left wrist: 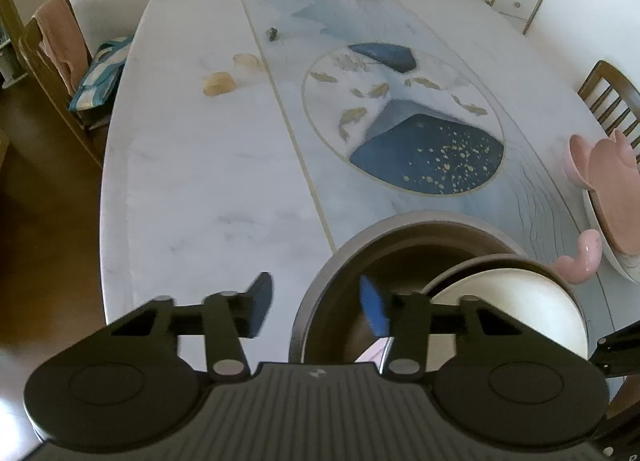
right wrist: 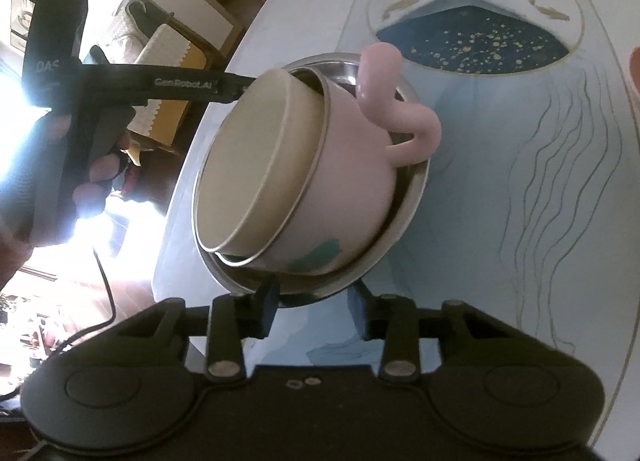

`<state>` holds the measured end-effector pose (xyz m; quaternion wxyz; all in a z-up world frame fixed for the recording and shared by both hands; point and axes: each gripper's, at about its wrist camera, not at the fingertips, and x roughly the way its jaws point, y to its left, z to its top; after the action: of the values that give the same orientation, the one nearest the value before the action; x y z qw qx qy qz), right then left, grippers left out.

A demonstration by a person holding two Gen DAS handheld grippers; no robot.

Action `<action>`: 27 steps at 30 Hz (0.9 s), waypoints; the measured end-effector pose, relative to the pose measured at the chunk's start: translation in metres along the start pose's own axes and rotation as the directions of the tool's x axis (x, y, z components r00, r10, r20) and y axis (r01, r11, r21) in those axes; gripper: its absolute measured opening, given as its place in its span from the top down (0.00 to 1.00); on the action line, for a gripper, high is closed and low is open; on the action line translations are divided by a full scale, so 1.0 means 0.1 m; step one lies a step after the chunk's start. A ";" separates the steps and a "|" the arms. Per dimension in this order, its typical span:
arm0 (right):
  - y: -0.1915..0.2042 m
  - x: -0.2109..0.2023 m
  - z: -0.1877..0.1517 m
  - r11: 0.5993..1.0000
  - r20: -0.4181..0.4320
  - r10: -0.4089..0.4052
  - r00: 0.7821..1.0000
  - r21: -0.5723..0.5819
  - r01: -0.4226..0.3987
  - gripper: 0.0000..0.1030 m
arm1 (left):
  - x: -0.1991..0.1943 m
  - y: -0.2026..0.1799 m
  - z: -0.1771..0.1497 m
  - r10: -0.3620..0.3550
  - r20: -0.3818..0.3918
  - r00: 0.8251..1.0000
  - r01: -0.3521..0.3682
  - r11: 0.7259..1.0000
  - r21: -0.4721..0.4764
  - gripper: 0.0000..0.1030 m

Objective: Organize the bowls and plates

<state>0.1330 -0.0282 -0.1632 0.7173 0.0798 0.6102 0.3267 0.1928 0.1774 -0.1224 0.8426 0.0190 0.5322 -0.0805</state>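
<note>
A metal bowl (left wrist: 320,301) sits on the marbled surface (left wrist: 208,181) at the lower centre of the left wrist view, and a pink bowl (right wrist: 352,197) with a curled pink handle (right wrist: 384,101) lies tilted inside it, its cream interior (left wrist: 516,309) facing lower right in that view. The left tool (left wrist: 316,307) straddles the near-left rim of the metal bowl: one blue pad lies outside the wall over the bare surface, the other inside the bowl. The jaws stand partly closed; whether the pads press the rim cannot be told. In the right wrist view the nested bowls fill the centre of the frame. The right tool (right wrist: 316,311) brackets the lower rim of the metal bowl (right wrist: 412,189), its left pad at the rim edge, its right pad just beside it; a firm grip cannot be confirmed. A gloved hand (right wrist: 80,165) at the left of that frame holds the left tool's handle. A pink plate (left wrist: 612,189) rests at the right edge of the left wrist view.
</note>
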 end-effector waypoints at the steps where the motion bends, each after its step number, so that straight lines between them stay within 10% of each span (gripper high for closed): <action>1: -0.02 -0.01 0.00 1.000 -0.001 0.008 1.000 0.011 -0.008 0.65 | 0.01 -0.01 0.00 -0.004 -0.006 1.000 0.004 1.000 0.000 0.68; 9: -0.33 -0.17 0.03 0.989 0.030 0.039 0.999 0.144 -0.043 0.84 | -0.01 -0.05 -0.06 0.021 -0.030 0.999 -0.021 1.000 -0.013 0.76; 27: -0.77 -0.40 0.25 0.976 0.128 -0.087 0.988 0.211 0.058 0.88 | -0.08 -0.22 -0.21 -0.033 -0.094 0.995 0.030 0.999 -0.035 0.76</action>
<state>0.1833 -0.1029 -0.1639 0.7566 0.1536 0.5930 0.2288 0.1670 0.1593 -0.1227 0.8152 0.0001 0.5731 -0.0836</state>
